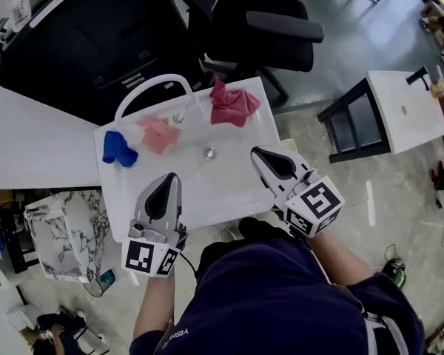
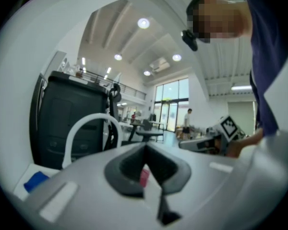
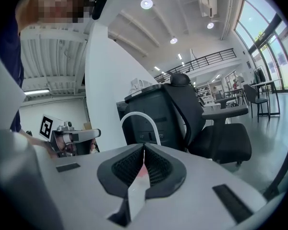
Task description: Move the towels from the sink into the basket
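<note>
Here both my jaws are closed tight with nothing between them. My left gripper [image 1: 170, 177] and right gripper [image 1: 257, 152] are over the near half of the white sink [image 1: 222, 180]. Three towels lie along its far part: the blue towel [image 1: 119, 149] at left, the pink towel [image 1: 160, 134] near the faucet [image 1: 154, 89], and the red towel [image 1: 233, 104] at far right.

Head view steeply down over sink [image 1: 223, 133]; both gripper views low, level, sharing white arch [image 2: 89, 116].
</note>
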Demonstrator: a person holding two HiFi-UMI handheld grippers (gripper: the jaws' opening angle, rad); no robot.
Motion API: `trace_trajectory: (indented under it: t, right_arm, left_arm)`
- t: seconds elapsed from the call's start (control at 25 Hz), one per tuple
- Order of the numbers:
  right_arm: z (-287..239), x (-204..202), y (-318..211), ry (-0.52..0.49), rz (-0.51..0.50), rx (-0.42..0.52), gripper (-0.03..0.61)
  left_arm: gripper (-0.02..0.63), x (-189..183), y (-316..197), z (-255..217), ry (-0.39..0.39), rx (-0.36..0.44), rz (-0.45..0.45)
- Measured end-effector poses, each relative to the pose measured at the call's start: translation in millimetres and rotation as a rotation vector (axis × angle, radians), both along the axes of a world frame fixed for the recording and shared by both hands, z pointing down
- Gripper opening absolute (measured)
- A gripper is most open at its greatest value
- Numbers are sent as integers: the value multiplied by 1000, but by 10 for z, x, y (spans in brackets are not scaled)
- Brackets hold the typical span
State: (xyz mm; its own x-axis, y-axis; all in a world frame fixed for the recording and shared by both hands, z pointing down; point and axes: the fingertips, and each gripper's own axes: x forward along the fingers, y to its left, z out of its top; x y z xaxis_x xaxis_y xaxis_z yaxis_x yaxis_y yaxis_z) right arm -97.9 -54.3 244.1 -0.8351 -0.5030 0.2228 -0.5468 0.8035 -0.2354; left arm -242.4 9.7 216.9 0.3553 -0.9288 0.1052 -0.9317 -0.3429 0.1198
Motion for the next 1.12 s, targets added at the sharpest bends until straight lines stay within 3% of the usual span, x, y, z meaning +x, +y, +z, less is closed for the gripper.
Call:
trace_trajectory:
  t: [0.52,1.12]
  right_arm:
    - [208,114,-547,3,-11,-31,9]
    - [487,-195,-885,14,94,-67,9]
  left_arm:
    - [3,203,-500,188,-14,-47,-4]
    - [2,19,-845,455,0,-96,112]
